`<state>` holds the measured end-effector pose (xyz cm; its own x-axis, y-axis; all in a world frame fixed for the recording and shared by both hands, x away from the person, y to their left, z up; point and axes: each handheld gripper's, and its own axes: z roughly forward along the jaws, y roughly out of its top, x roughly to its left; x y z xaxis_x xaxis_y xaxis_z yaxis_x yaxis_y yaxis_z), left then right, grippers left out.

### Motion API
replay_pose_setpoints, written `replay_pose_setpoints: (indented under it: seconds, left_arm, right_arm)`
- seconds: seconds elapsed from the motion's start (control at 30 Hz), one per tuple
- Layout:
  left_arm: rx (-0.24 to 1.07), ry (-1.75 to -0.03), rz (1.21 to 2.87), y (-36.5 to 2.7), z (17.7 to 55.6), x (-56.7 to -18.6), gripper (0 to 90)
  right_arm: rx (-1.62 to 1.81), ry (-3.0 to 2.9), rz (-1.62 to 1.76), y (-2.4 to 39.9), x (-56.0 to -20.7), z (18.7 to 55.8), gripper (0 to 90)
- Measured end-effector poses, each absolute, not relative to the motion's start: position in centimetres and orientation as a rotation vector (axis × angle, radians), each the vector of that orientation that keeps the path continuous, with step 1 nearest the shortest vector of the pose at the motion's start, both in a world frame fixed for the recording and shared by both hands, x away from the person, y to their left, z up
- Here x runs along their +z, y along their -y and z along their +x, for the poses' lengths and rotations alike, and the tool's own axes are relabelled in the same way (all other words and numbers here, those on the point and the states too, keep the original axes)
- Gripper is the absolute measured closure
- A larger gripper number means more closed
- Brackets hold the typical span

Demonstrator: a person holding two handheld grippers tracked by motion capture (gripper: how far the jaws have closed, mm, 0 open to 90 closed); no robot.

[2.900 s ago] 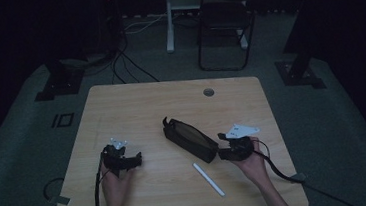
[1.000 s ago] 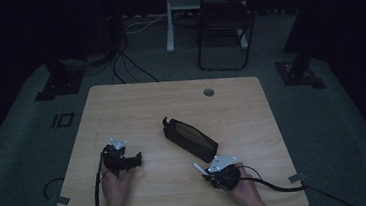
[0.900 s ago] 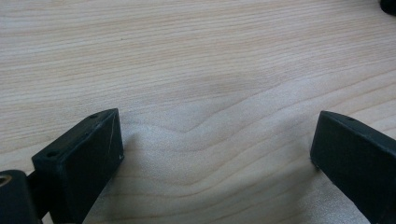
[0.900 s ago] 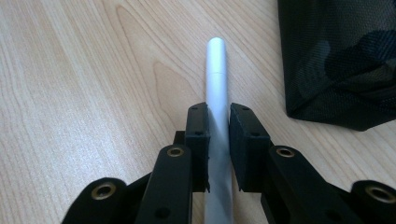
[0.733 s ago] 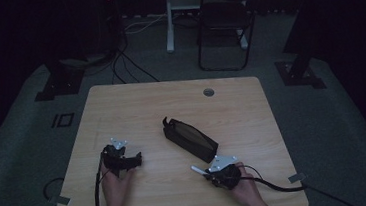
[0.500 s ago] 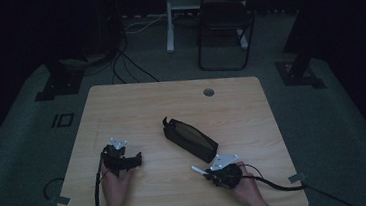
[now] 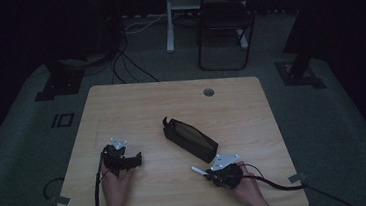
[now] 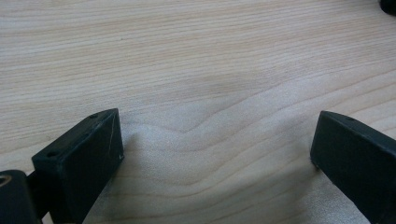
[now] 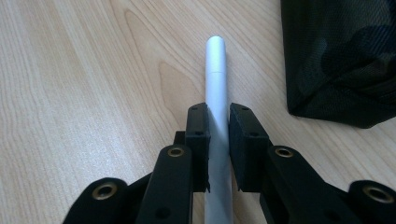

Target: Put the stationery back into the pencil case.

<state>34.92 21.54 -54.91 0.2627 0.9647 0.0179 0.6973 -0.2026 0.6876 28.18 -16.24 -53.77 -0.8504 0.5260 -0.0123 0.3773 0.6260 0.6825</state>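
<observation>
On the pale wooden counter point(image 7: 136, 107), right gripper point(image 9: 217, 123) clamps a slim white cylindrical pen point(image 9: 216, 70); left gripper point(image 8: 217, 149) gapes wide, empty.

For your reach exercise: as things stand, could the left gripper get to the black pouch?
Probably yes. The left gripper is open with nothing between its jaws, and bare table lies between it and the black pouch. The right gripper, holding the white pen, sits beyond.

Wide-open left tool point(image 8: 212, 154) over table point(image 8: 196, 60)
</observation>
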Motion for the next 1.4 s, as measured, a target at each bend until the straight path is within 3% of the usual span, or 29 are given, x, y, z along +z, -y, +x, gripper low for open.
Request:
replay_pose_setpoints:
  seconds: [1.4]
  left_arm:
    - [0.617, -1.499, 1.974, -21.5, 34.9, -54.9, 2.8]
  right_arm:
    - [1.084, -2.593, 0.725, 17.1, -51.3, 27.4, 78.9]
